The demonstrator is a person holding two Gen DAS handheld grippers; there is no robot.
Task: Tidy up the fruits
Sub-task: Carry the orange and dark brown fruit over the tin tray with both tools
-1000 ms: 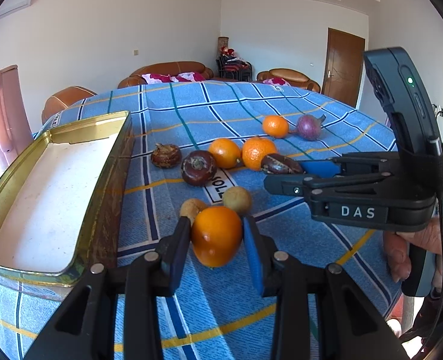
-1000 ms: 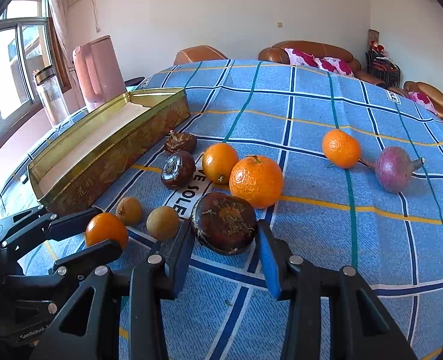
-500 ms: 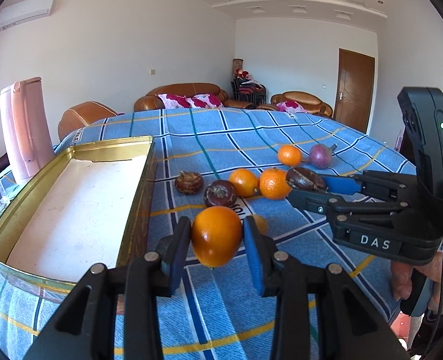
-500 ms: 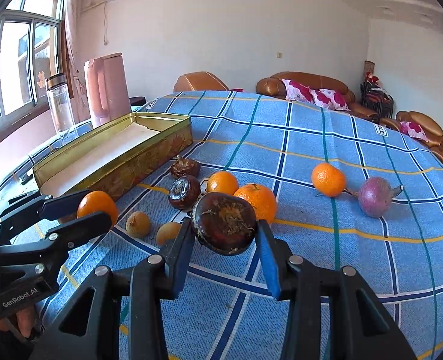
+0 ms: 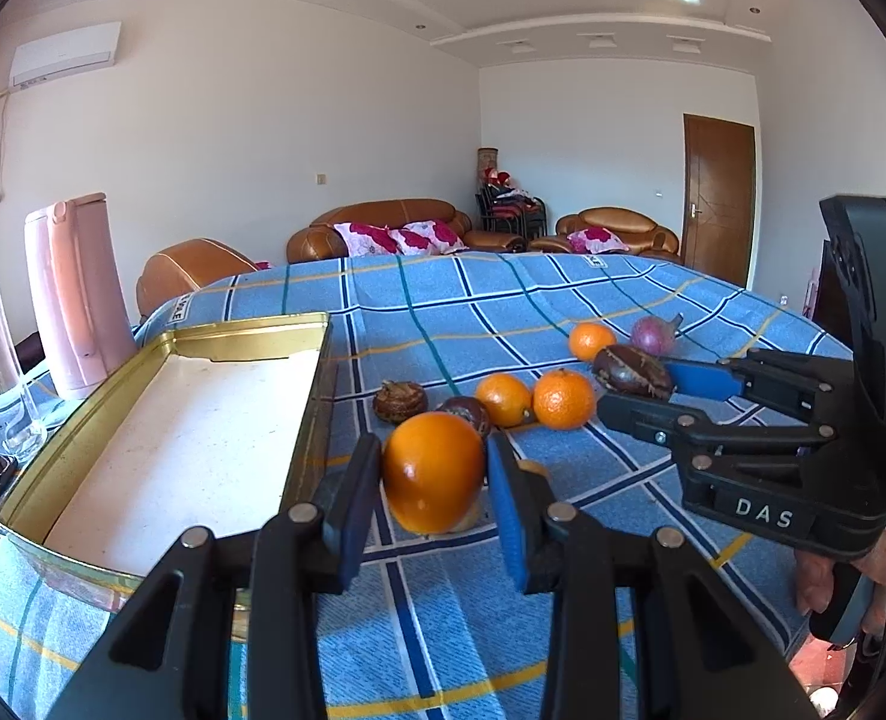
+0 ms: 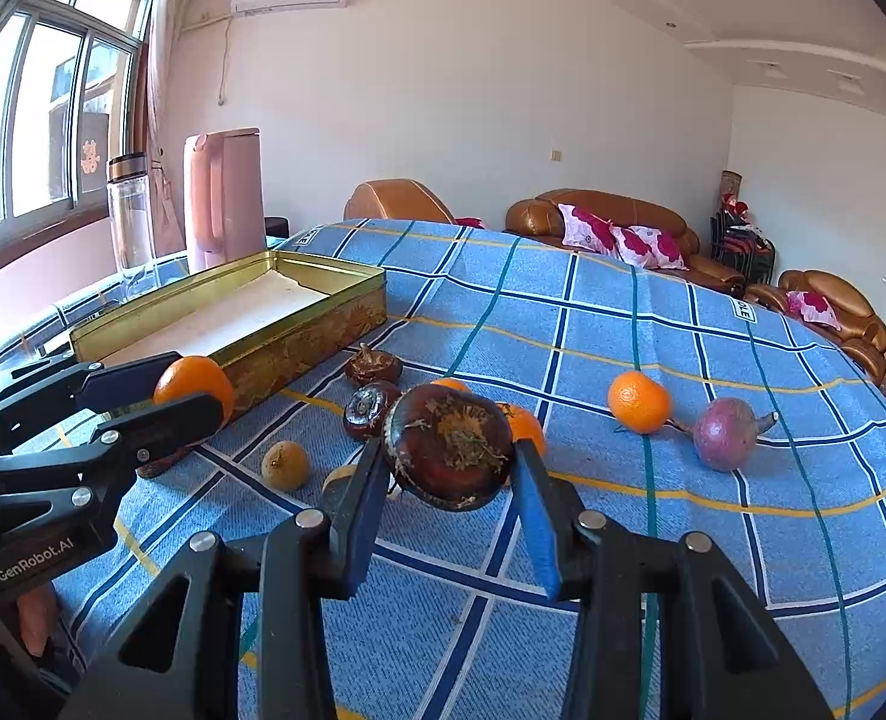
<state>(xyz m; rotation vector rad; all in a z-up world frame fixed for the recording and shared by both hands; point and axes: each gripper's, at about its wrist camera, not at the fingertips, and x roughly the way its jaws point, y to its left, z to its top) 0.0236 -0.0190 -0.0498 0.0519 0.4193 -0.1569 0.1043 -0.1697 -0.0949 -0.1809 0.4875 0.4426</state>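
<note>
My left gripper (image 5: pixel 434 471) is shut on a smooth orange (image 5: pixel 433 471), lifted off the blue checked cloth just right of the gold tin (image 5: pixel 323 360). That orange (image 6: pixel 194 381) and left gripper (image 6: pixel 188 387) also show in the right wrist view, beside the tin's (image 6: pixel 299 354) long wall. My right gripper (image 6: pixel 449 456) is shut on a dark brown round fruit (image 6: pixel 449 447), held above the cloth; it appears from the side as the right gripper (image 5: pixel 635 381) with the brown fruit (image 5: pixel 632 366). The tin is open with a pale bare floor.
On the cloth lie two more dark brown fruits (image 6: pixel 373 366) (image 6: pixel 368 411), oranges (image 5: pixel 563 399) (image 6: pixel 638 402), a purple bulb (image 6: pixel 725 432) and a small tan fruit (image 6: pixel 285 465). A pink kettle (image 6: pixel 224 198) and a glass bottle (image 6: pixel 131 216) stand behind the tin.
Both grippers have risen and tilted upward with their fruits still gripped; more of the room and ceiling shows. The left one has drawn nearer the tin.
</note>
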